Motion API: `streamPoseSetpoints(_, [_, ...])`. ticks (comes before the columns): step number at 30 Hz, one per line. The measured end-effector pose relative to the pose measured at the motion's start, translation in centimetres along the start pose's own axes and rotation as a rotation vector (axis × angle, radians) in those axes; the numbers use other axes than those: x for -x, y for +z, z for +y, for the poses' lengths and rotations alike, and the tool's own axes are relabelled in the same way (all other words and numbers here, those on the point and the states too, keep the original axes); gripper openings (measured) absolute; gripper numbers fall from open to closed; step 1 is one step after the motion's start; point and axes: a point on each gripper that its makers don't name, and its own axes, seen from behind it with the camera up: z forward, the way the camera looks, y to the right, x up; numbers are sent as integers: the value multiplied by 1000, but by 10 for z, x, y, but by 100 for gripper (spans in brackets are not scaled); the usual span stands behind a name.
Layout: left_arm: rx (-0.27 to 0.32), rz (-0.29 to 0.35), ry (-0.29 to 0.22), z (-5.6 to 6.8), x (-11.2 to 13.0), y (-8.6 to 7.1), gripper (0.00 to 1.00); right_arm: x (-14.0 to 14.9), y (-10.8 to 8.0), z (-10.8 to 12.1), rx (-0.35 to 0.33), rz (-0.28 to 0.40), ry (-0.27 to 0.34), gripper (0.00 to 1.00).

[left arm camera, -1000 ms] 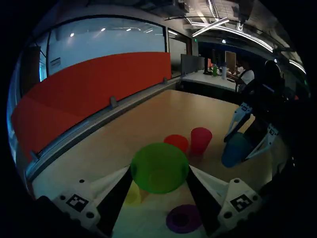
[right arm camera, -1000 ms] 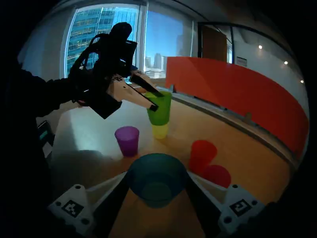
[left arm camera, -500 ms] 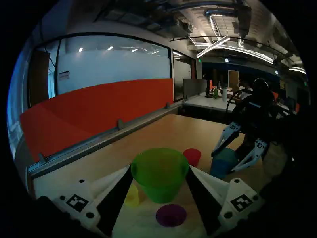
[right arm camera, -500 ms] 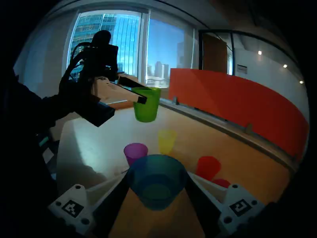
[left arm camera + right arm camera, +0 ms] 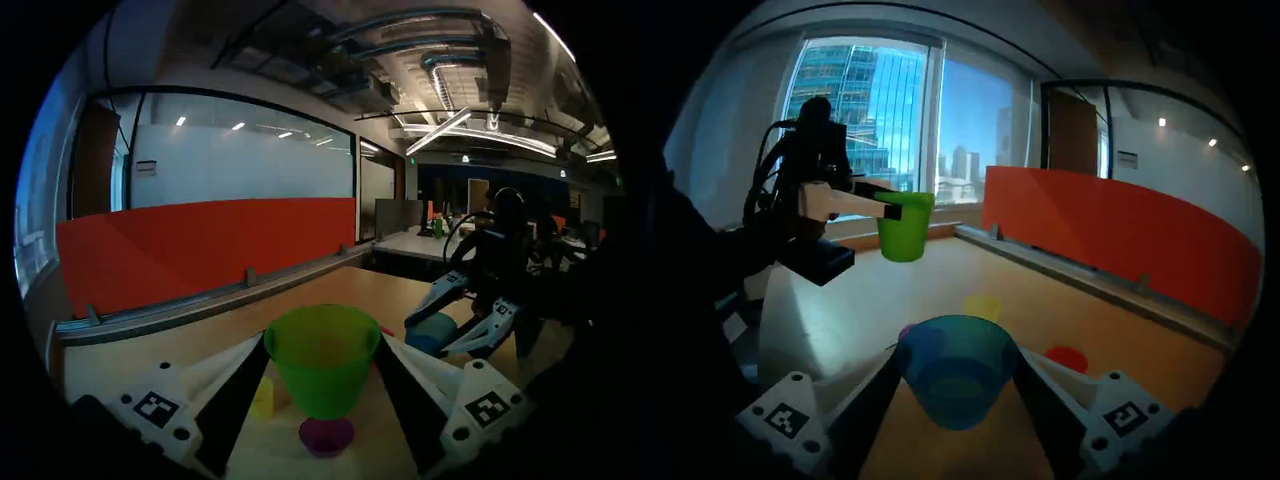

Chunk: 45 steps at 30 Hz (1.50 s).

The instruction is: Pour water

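Observation:
In the left gripper view, my left gripper (image 5: 322, 344) is shut on a translucent green cup (image 5: 323, 376), held upright well above the wooden table (image 5: 352, 292). To the right and farther off, the right gripper (image 5: 428, 332) holds a blue cup (image 5: 430, 328). In the right gripper view, my right gripper (image 5: 956, 362) is shut on that blue cup (image 5: 955, 388), upright, with some liquid at its bottom. At the left, the left gripper (image 5: 906, 205) carries the green cup (image 5: 903, 227) high above the table (image 5: 1088, 320), level and apart from the blue cup.
On the table below stand a purple cup (image 5: 326, 436), a yellow cup (image 5: 262, 398) and a red cup (image 5: 1066, 358). An orange partition (image 5: 208, 240) with a rail runs along the table's far edge. Big windows (image 5: 880, 120) are behind the left gripper.
Both grippers have risen with their cups. The green cup has gone up and away from the yellow cup it hung over; the table cups now lie much lower in both views.

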Motion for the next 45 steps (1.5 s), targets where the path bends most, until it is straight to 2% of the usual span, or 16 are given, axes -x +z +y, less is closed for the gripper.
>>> streamPoseSetpoints(11, [2, 62, -23, 13, 2, -21, 89, -24, 6, 0, 19, 92, -2, 93])
streamPoseSetpoints(17, [5, 82, -36, 17, 4, -25, 89, -37, 9, 1, 26, 136, -16, 93])
streamPoseSetpoints(26, [18, 103, -27, 26, 5, -27, 89, -49, 12, 3, 29, 180, -29, 93])
streamPoseSetpoints(32, [27, 117, -10, 33, 4, -31, 89, -56, 13, 3, 25, 187, -27, 93])
streamPoseSetpoints(41, [24, 112, 61, 39, 9, -31, 89, -69, 13, 5, 22, 188, -44, 93])
streamPoseSetpoints(45, [26, 107, 75, 46, 12, -30, 89, -76, 14, 5, 16, 187, -57, 93])
